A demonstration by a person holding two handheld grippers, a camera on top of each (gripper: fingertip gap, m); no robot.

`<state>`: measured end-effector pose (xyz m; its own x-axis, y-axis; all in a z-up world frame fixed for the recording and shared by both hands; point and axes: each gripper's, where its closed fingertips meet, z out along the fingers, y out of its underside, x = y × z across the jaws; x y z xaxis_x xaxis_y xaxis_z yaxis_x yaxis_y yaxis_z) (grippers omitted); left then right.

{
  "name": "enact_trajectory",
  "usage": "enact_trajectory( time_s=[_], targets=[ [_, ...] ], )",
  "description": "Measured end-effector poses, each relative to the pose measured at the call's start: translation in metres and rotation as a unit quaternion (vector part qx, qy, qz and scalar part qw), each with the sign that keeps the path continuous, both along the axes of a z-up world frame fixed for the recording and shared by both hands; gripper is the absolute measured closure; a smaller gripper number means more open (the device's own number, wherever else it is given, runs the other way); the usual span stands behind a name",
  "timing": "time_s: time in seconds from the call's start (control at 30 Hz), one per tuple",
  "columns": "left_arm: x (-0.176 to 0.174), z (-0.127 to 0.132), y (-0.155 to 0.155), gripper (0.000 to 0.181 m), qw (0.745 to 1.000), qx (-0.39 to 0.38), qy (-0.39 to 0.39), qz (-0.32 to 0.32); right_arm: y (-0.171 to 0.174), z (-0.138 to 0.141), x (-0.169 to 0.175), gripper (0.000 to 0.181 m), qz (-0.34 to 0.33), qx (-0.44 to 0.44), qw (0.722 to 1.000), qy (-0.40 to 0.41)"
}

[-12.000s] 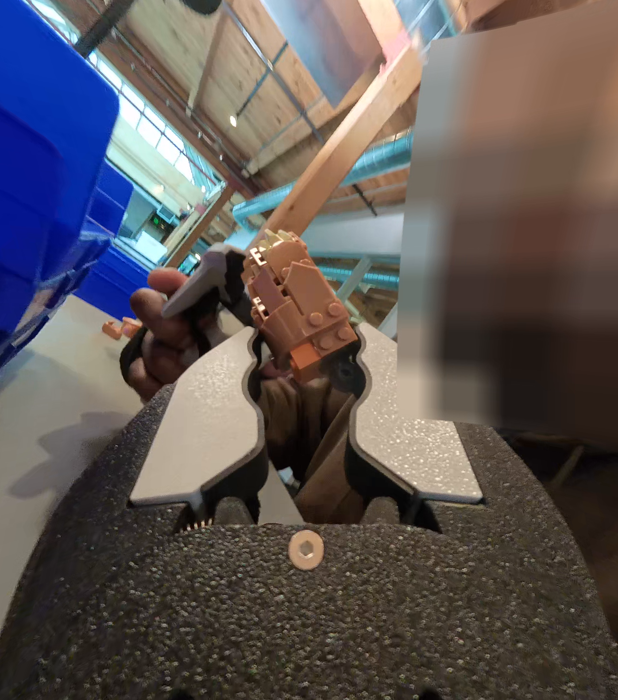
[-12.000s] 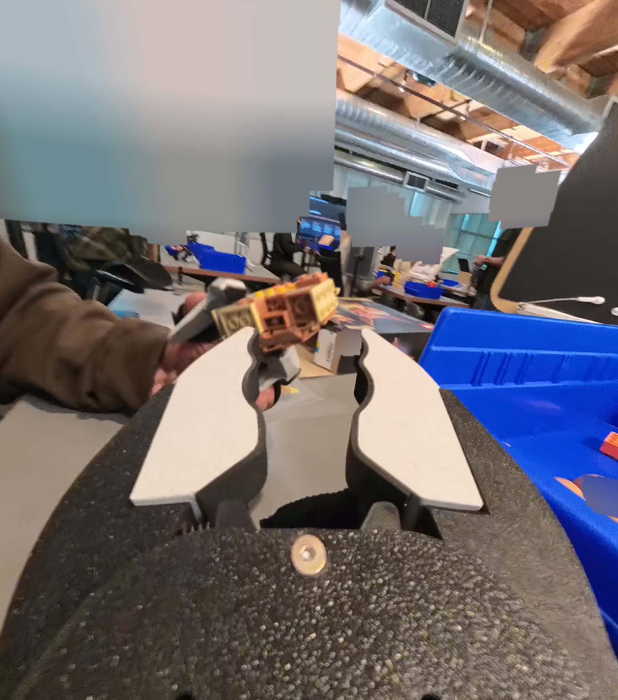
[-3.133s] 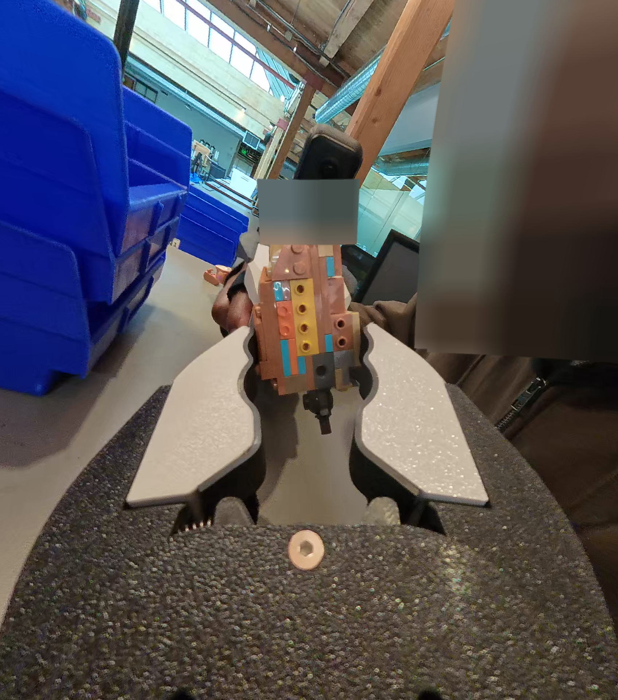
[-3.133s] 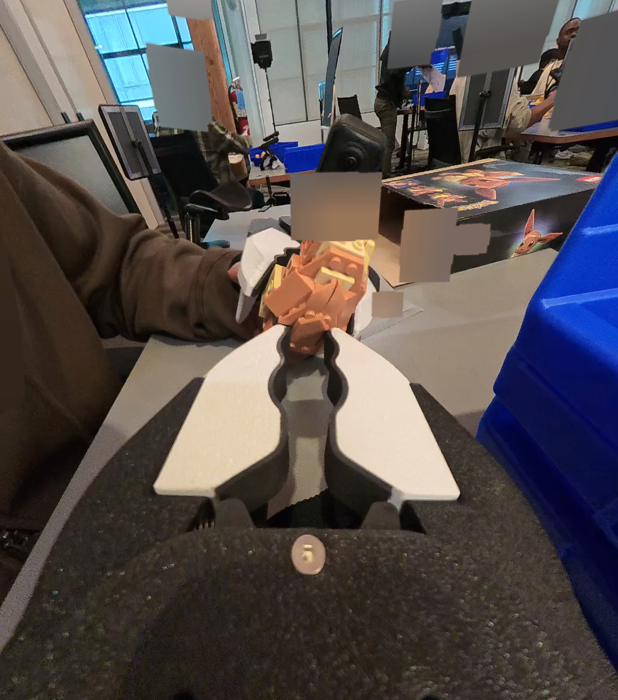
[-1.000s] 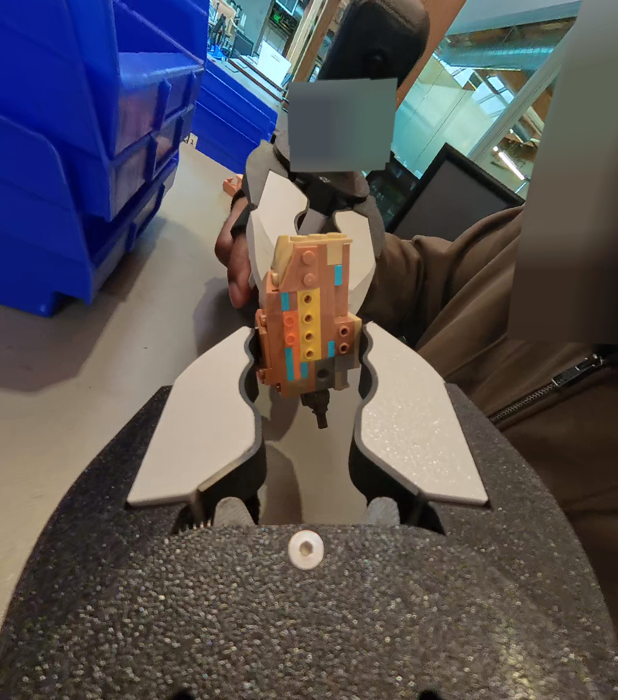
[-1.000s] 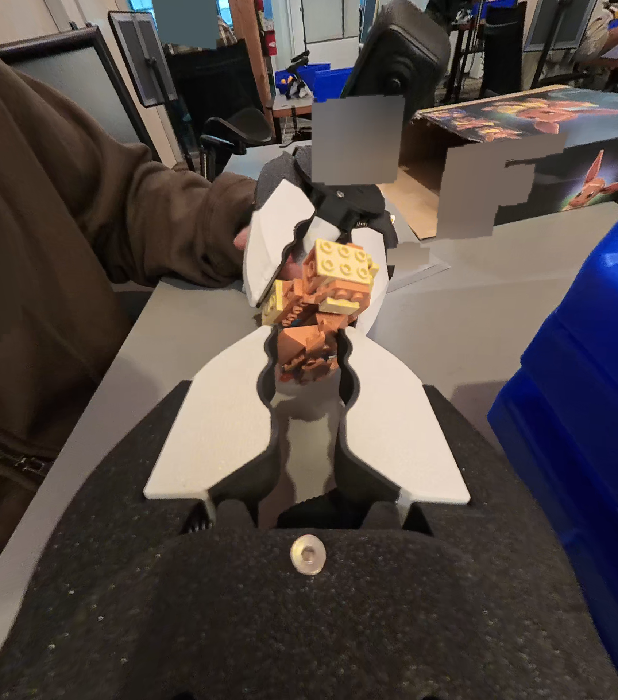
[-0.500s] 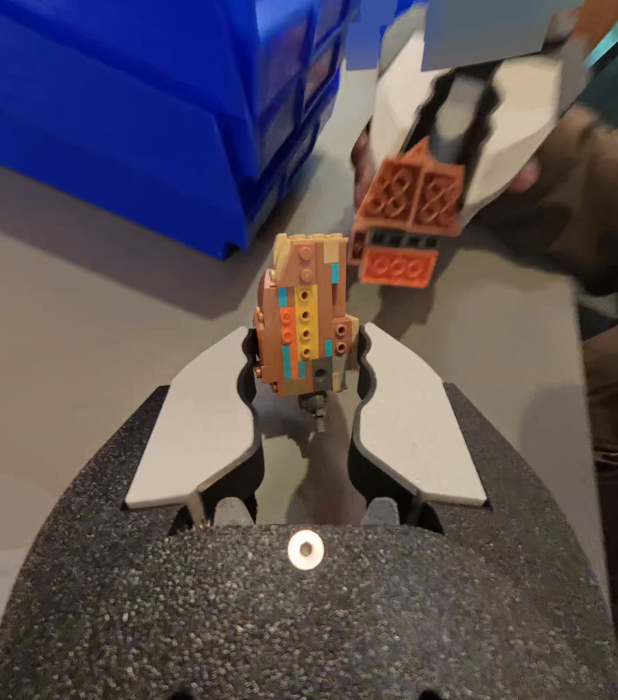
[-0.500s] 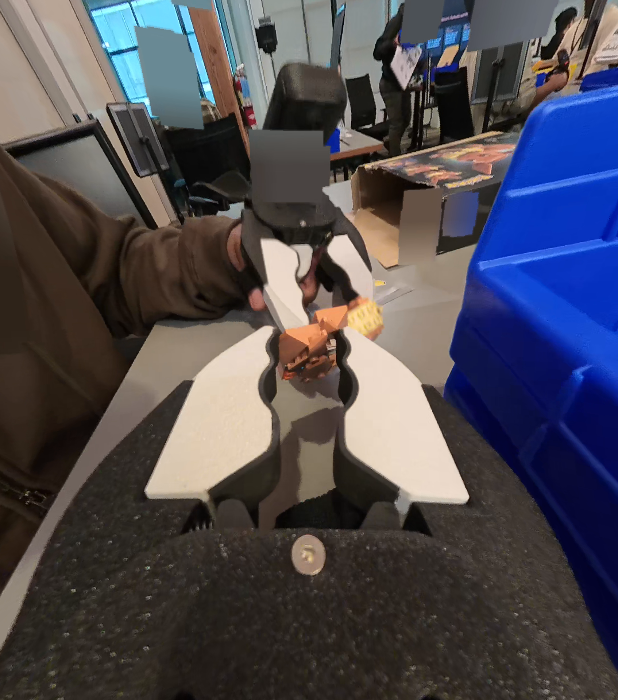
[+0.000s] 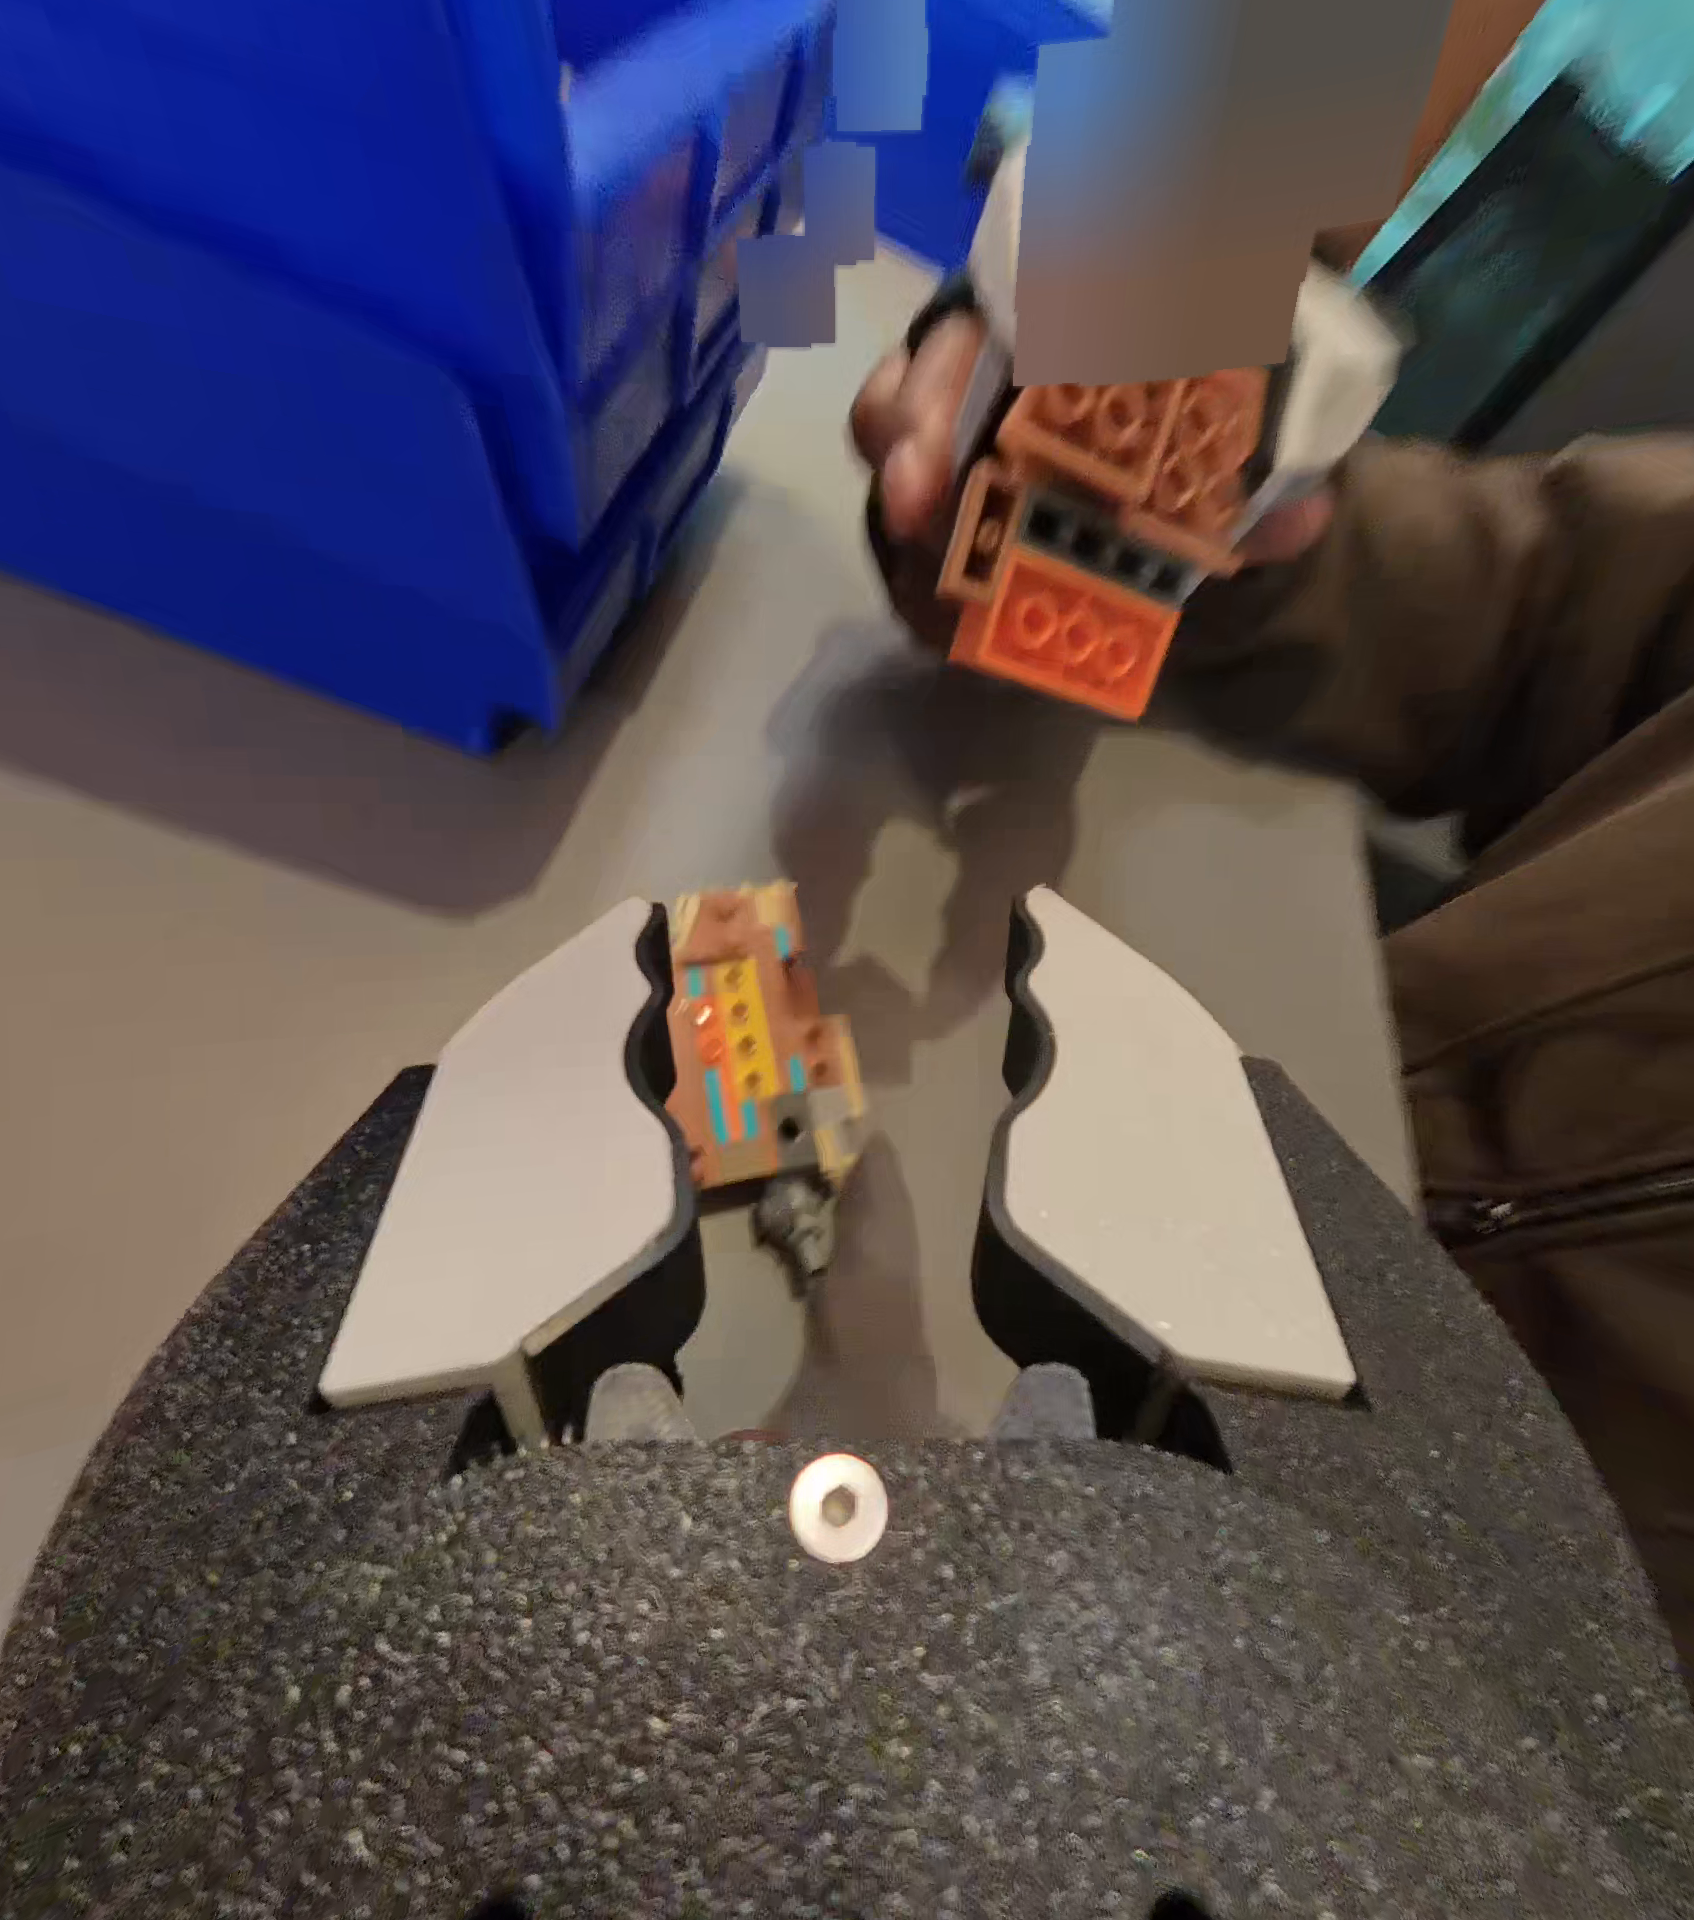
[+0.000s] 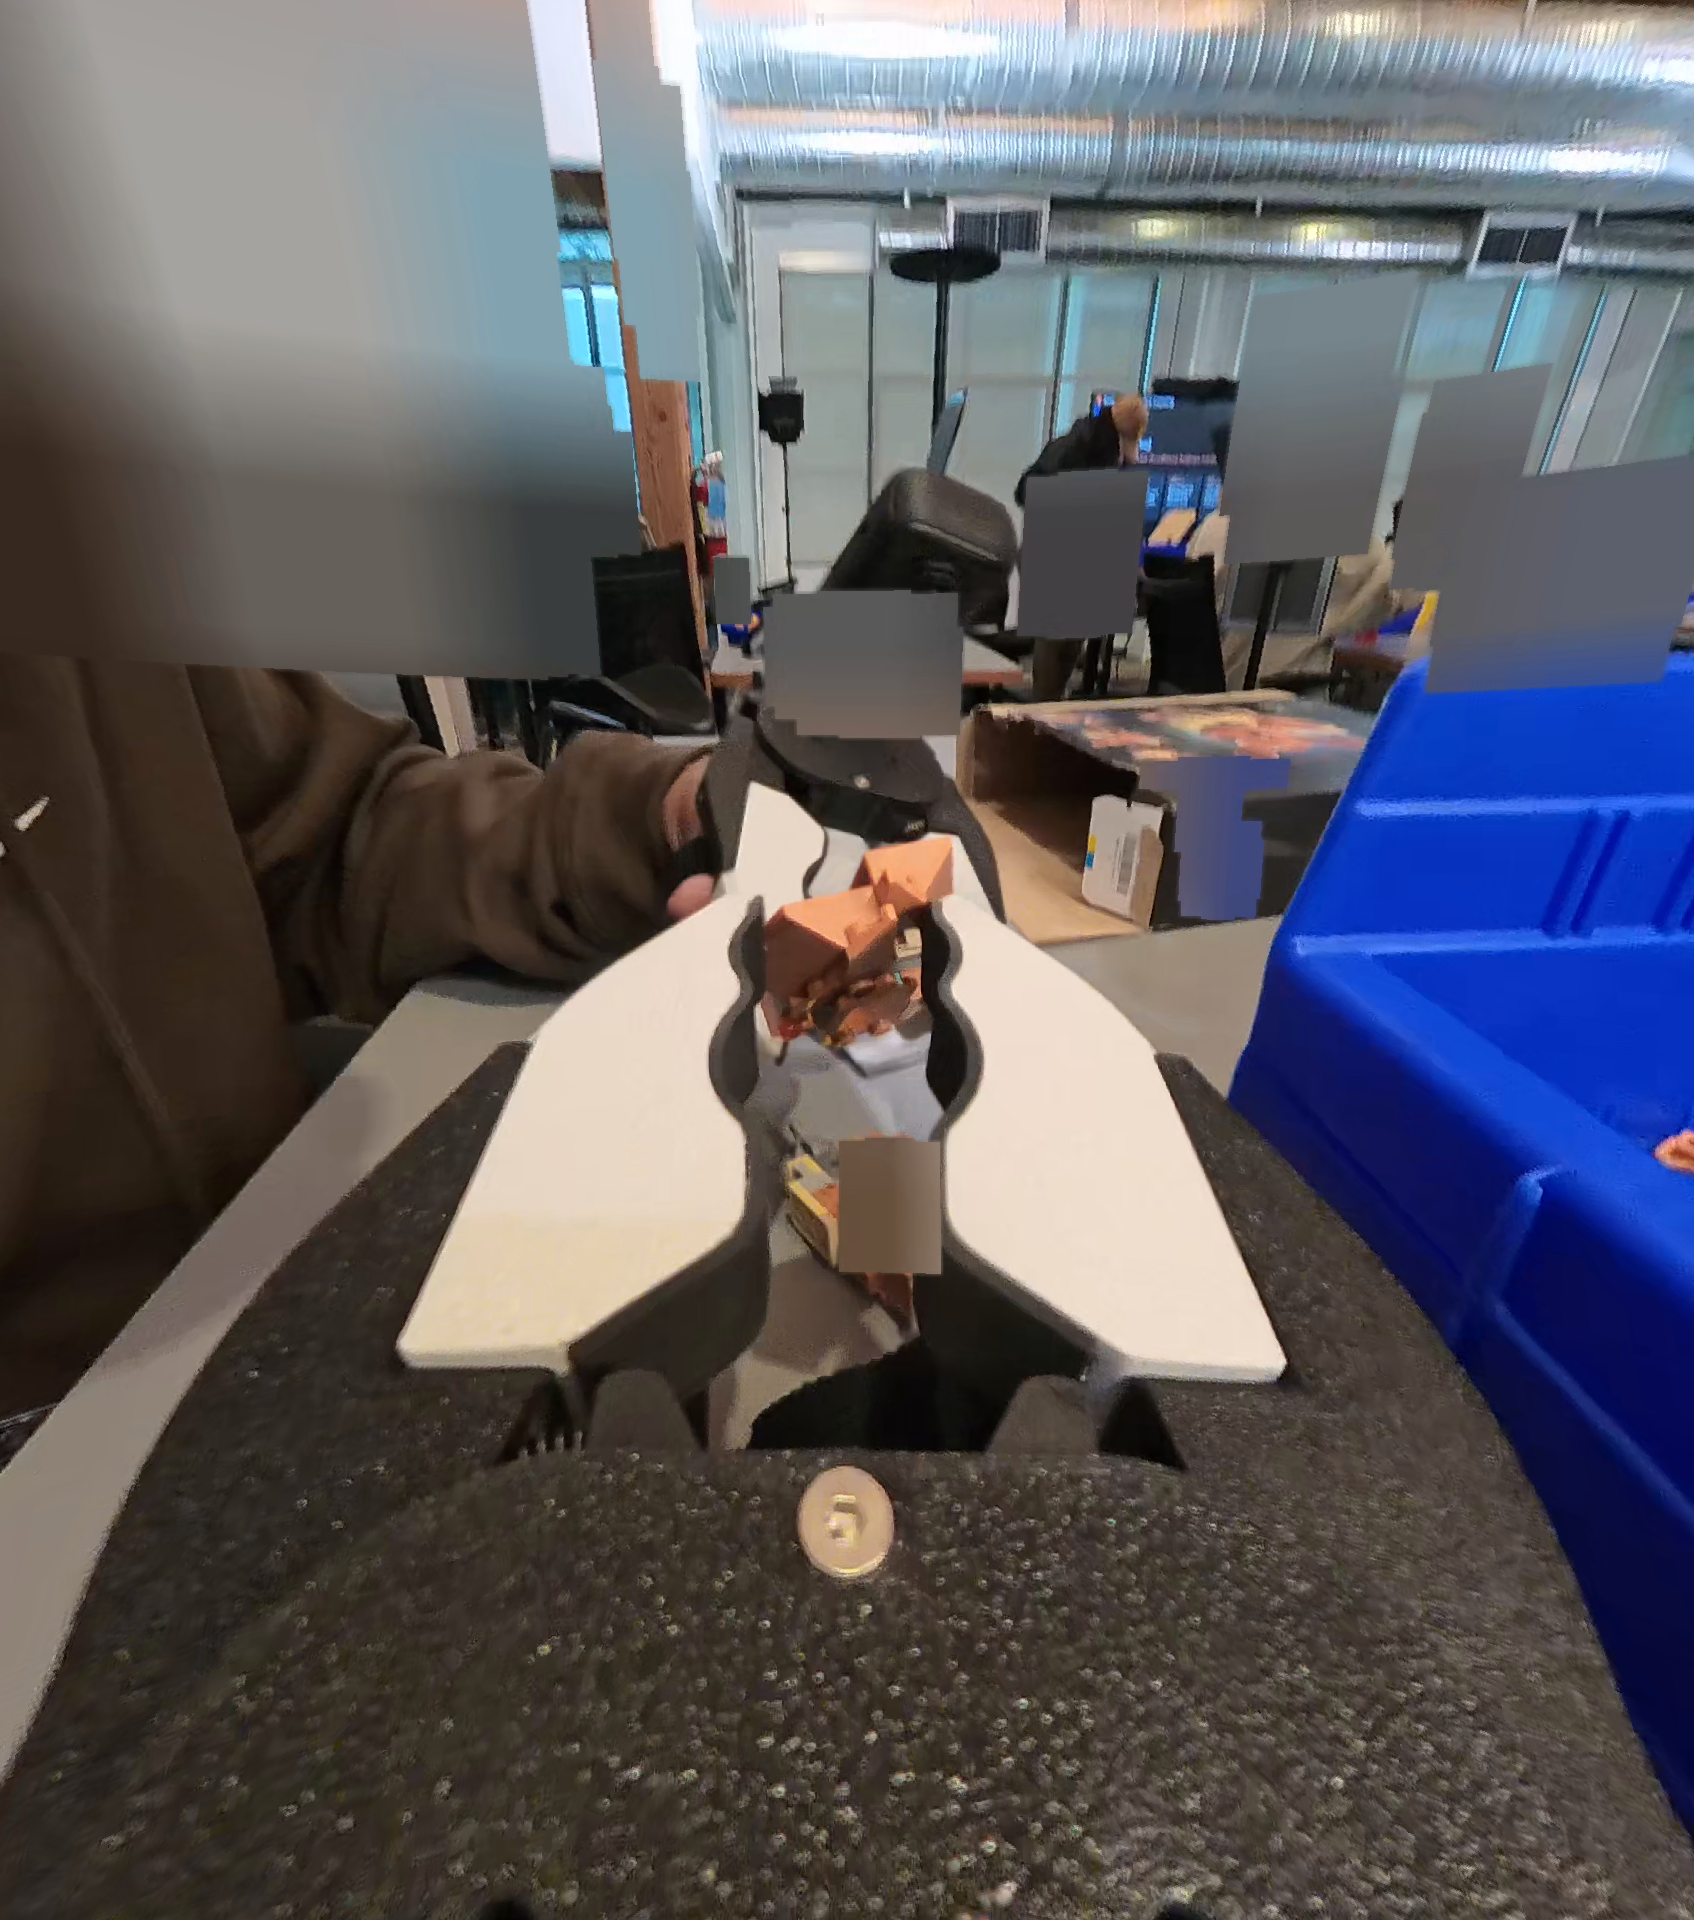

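We see the left gripper (image 9: pixel 830 1023) with its grey fingers spread wide above the grey desk (image 9: pixel 147 987). A brown brick assembly with yellow, orange and teal studs (image 9: pixel 758 1049) sits beside the left finger (image 9: pixel 531 1164), well apart from the right one; whether it still touches the finger or the desk we cannot tell. Farther off, near the desk's right edge, the right gripper (image 10: pixel 841 940) is clenched on a chunky orange and brown brick cluster (image 9: pixel 1092 540), carried by a hand (image 9: pixel 910 457) in a brown sleeve (image 9: pixel 1508 644). In the right wrist view the same cluster (image 10: pixel 838 961) fills the narrow gap between the white fingers. Stacked blue plastic bins (image 9: pixel 230 343) stand along the desk's far left side; one blue bin (image 10: pixel 1549 1039) holds a small orange piece (image 10: pixel 1693 1154). An opened cardboard box (image 10: pixel 1134 790) lies behind.
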<state>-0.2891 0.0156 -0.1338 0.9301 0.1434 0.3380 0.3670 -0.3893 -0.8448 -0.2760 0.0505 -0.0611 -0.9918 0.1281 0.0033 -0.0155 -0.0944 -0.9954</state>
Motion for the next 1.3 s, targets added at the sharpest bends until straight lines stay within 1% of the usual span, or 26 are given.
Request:
enact_trajectory(
  time_s=[0.1, 0.2, 0.27, 0.33, 0.4, 0.47, 0.53, 0.6, 0.7, 0.77, 0.83, 0.9, 1.03, 1.17, 1.23, 1.3],
  targets=[
    [0.014, 0.031, 0.01, 0.12, 0.992, 0.111, -0.054, -0.032, 0.0, 0.01, 0.007, 0.152, 0.01, -0.042, 0.999, 0.018],
    [0.03, 0.053, 0.018, 0.121, 0.968, 0.2, -0.134, -0.077, -0.004, 0.012, 0.012, 0.152, 0.011, -0.059, 0.998, 0.036],
    [0.031, 0.06, 0.021, 0.123, 0.951, 0.237, -0.179, -0.082, -0.006, 0.013, 0.016, 0.153, 0.017, -0.067, 0.997, 0.046],
    [0.032, 0.063, 0.022, 0.132, 0.936, 0.264, -0.213, -0.09, -0.009, 0.013, 0.02, 0.152, 0.023, -0.07, 0.996, 0.054],
    [0.036, 0.063, 0.024, 0.141, 0.927, 0.278, -0.231, -0.102, -0.012, 0.011, 0.022, 0.152, 0.024, -0.07, 0.995, 0.06],
    [0.038, 0.06, 0.027, 0.151, 0.929, 0.279, -0.221, -0.105, -0.014, 0.007, 0.021, 0.152, 0.024, -0.065, 0.996, 0.058],
    [0.033, 0.059, 0.027, 0.16, 0.939, 0.279, -0.185, -0.085, -0.014, 0.004, 0.017, 0.152, 0.018, -0.064, 0.997, 0.048],
    [0.023, 0.057, 0.024, 0.162, 0.952, 0.269, -0.134, -0.052, -0.013, 0.001, 0.008, 0.152, 0.0, -0.054, 0.998, 0.025],
    [0.005, 0.047, 0.02, 0.162, 0.977, 0.213, -0.024, 0.008, -0.013, -0.011, -0.009, 0.156, -0.035, -0.015, 0.999, -0.016],
    [0.0, 0.041, 0.019, 0.162, 0.983, 0.179, 0.031, 0.026, -0.013, -0.016, -0.016, 0.157, -0.049, -0.003, 0.998, -0.032],
    [0.0, 0.032, 0.021, 0.162, 0.988, 0.148, 0.04, 0.03, -0.014, -0.02, -0.018, 0.157, -0.054, 0.007, 0.998, -0.042],
    [-0.003, 0.026, 0.021, 0.162, 0.99, 0.134, 0.04, 0.035, -0.013, -0.024, -0.021, 0.157, -0.06, 0.024, 0.997, -0.05],
    [-0.012, 0.025, 0.013, 0.162, 0.99, 0.127, 0.035, 0.049, -0.007, -0.027, -0.029, 0.157, -0.083, 0.043, 0.994, -0.054],
    [-0.023, 0.024, 0.005, 0.162, 0.989, 0.118, 0.044, 0.076, -0.002, -0.027, -0.033, 0.158, -0.094, 0.048, 0.993, -0.055],
    [-0.025, 0.025, 0.004, 0.162, 0.988, 0.118, 0.048, 0.082, -0.001, -0.029, -0.035, 0.158, -0.102, 0.064, 0.992, -0.043],
    [-0.026, 0.026, 0.003, 0.162, 0.988, 0.12, 0.053, 0.086, 0.0, -0.032, -0.036, 0.158, -0.122, 0.095, 0.988, -0.001]
  ],
)
